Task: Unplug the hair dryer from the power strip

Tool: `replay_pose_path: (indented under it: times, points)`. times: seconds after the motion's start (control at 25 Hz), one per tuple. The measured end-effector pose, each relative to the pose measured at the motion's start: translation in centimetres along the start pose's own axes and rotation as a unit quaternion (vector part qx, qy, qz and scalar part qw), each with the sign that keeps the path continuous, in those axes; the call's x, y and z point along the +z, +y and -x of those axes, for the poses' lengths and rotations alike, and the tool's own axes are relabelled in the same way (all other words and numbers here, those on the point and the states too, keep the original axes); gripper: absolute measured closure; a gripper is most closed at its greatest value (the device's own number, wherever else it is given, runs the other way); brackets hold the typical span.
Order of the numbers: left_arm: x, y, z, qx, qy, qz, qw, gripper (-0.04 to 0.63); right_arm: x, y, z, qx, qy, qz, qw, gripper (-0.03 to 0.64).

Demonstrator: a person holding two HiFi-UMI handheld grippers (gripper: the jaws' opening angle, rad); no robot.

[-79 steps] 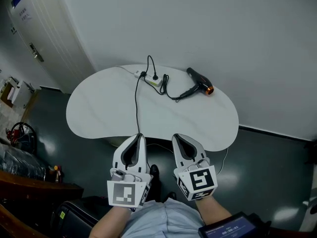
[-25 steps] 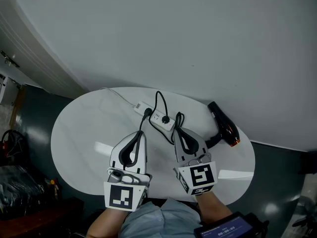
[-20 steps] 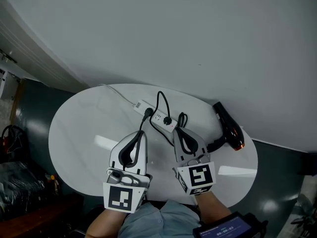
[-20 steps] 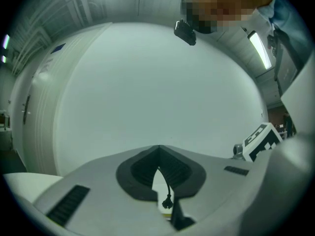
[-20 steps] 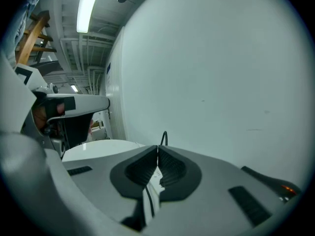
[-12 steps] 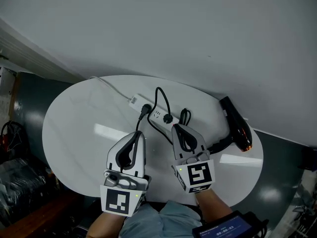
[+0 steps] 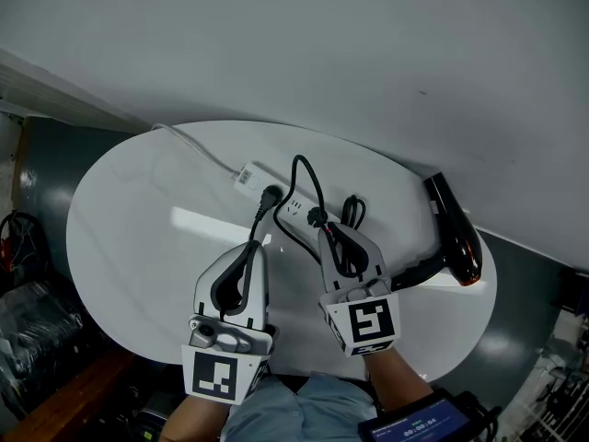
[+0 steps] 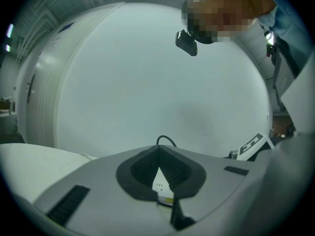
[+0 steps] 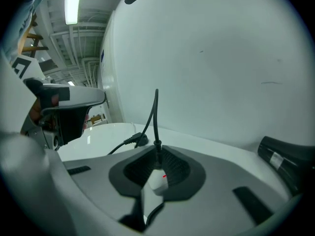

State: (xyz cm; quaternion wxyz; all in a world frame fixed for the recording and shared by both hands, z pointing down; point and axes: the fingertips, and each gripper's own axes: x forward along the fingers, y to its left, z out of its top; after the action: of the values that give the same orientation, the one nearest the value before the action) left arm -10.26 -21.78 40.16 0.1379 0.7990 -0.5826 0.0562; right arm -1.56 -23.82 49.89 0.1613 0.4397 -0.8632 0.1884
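On the left side of the white oval table (image 7: 120,247), a white cable (image 7: 195,151) comes in from the far edge and ends at the power strip (image 7: 248,177). The strip lies slantwise around the table's middle, toward the far side. Two black plugs sit in the strip. The left plug (image 7: 270,196) sends its cord nearward past the left gripper (image 7: 251,249). This gripper hangs over the near half of the table, pointing at the strip; its jaws are together with nothing between them.

Just to the right, the right plug (image 7: 316,216) has a cord that arches toward the far side and comes back across the strip. The right gripper (image 7: 329,236) has its tips close to this plug. Its jaws are all but together and just starting to part, holding nothing; in the right gripper view the plug's cord stands straight beyond them.

At the table's far right rim, just beside the grey wall (image 7: 386,53), lies the black hair dryer (image 7: 453,228). It is apart from both grippers, and its cord trails from the handle under the right gripper.
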Motion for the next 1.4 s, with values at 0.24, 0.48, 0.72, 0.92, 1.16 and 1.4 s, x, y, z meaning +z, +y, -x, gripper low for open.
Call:
replay_pose_path:
  times: [0.24,0.48,0.72,0.92,1.16,1.4]
  points:
    - [-0.7,0.5,-0.9,-0.001,0.008,0.009,0.9999,0.597,0.0,-0.1,-1.2,0.01,0.003,0.01,1.0,0.494]
    - [-1.5,1.4,-1.5,0.004,0.019,0.017,0.9997,0.597,0.2,-0.1,-2.7,0.01,-0.001,0.017,1.0,0.495]
    - [-1.8,1.8,-2.1,0.005,0.021,0.023,0.9995,0.597,0.4,0.0,-3.2,0.005,-0.004,0.052,0.999,0.528]
    - [-1.8,1.8,-2.0,0.004,0.023,0.024,0.9994,0.597,0.1,0.0,-3.1,0.002,0.011,0.048,0.999,0.553]
    - [-1.2,1.4,-1.9,-0.003,0.013,0.014,0.9998,0.597,1.2,0.1,-2.8,0.0,-0.018,0.035,0.999,0.558]
    - [-0.8,1.1,-1.4,-0.001,0.011,0.019,0.9998,0.597,4.6,0.1,-1.5,-0.012,-0.075,0.005,0.997,0.561]
